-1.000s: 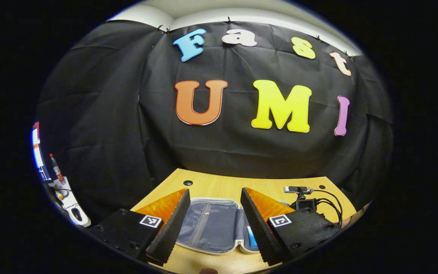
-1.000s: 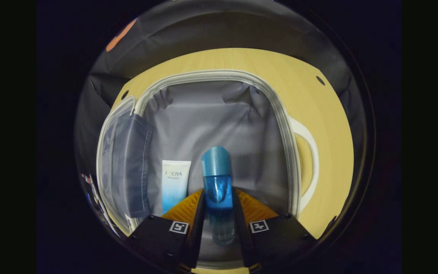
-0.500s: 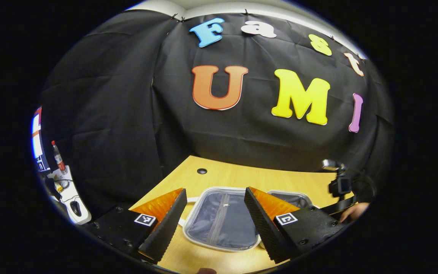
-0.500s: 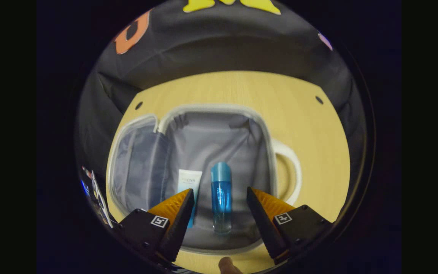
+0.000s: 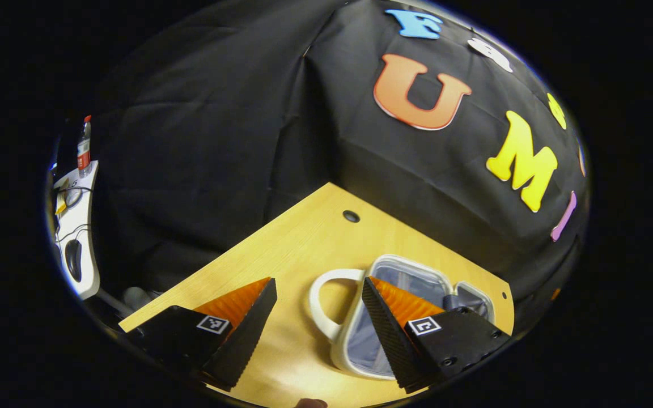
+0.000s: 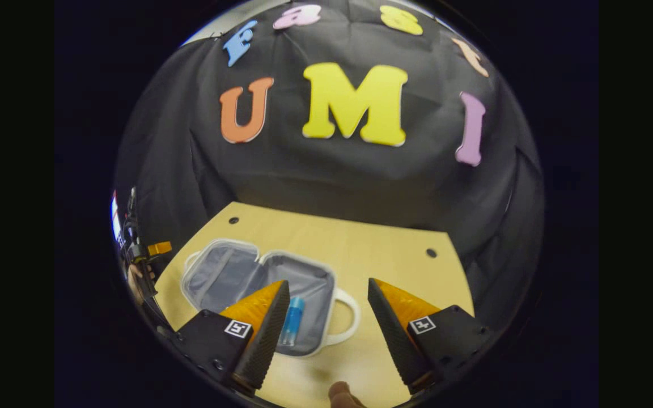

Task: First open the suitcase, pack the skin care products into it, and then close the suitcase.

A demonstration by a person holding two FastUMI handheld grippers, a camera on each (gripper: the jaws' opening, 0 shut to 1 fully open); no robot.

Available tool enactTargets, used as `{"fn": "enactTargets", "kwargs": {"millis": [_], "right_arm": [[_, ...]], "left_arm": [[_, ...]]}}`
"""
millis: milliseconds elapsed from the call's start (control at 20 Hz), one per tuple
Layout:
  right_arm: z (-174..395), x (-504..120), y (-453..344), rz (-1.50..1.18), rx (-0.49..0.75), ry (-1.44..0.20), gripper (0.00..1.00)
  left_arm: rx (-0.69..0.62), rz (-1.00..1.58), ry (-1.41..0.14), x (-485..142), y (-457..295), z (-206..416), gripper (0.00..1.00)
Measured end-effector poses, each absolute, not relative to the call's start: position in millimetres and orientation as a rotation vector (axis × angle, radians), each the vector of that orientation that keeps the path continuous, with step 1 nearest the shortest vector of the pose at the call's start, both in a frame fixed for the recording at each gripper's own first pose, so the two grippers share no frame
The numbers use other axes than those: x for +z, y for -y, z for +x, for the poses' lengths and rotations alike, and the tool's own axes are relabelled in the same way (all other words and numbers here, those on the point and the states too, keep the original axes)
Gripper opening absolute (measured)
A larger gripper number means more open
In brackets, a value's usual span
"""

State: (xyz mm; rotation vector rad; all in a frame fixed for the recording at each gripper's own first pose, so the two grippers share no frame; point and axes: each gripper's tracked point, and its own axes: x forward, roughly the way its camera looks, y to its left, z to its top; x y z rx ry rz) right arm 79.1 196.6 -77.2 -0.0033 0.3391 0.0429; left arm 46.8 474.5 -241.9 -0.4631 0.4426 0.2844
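Right gripper view: right gripper (image 6: 323, 323) fingers wide apart, holding nothing | grey-lined white suitcase (image 6: 258, 283) lies open on wooden worktop (image 6: 360, 249), blue bottle (image 6: 291, 320) inside, ready for closing | left gripper (image 5: 318, 323) fingers spread, empty, near white handle (image 5: 321, 300)

Both gripper views look down and forward over the wooden table (image 5: 304, 243) toward the black booth wall, sharing the open suitcase (image 6: 309, 283), at four o'clock in the left and seven o'clock in the right.
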Motion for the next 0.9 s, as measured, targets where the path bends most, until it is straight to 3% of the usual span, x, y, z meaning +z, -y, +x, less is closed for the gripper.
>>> {"fn": "enactTargets", "kwargs": {"millis": [50,100,250,350,400,450,600,650,700,800,900], "right_arm": [[69,-65,-183,-0.007,0.013,-0.306,0.82],[58,-54,-174,-0.001,-0.003,-0.274,0.78],[36,-31,-147,-0.005,-0.058,-0.201,0.82],[22,-22,-131,-0.036,-0.1,-0.164,0.77],[17,-19,-125,-0.05,-0.11,-0.157,0.78],[11,-19,-118,-0.06,-0.125,-0.155,0.78],[-7,-10,-100,-0.041,-0.151,-0.156,0.81],[-8,-11,-92,-0.027,-0.163,-0.156,0.82],[-10,-10,-86,-0.017,-0.175,-0.151,0.78],[-11,-11,-73,-0.002,-0.199,-0.147,0.8],[-13,-8,-63,0.011,-0.214,-0.138,0.81]], "left_arm": [[0.279,-0.484,-0.465,-253,-480,51,0.98],[0.264,-0.529,-0.488,-262,-480,56,0.98],[0.267,-0.592,-0.507,-286,-486,71,0.98],[0.25,-0.63,-0.492,-292,-485,82,0.96],[0.234,-0.665,-0.5,-294,-479,87,0.8],[0.225,-0.686,-0.514,-300,-475,92,0.78],[0.186,-0.813,-0.536,-312,-458,101,0.77],[0.167,-0.871,-0.537,-314,-452,103,0.84],[0.172,-0.913,-0.537,-318,-451,104,0.73],[0.187,-0.978,-0.524,-324,-448,108,0.58],[0.216,-1.007,-0.516,-324,-451,108,0.2]]}}
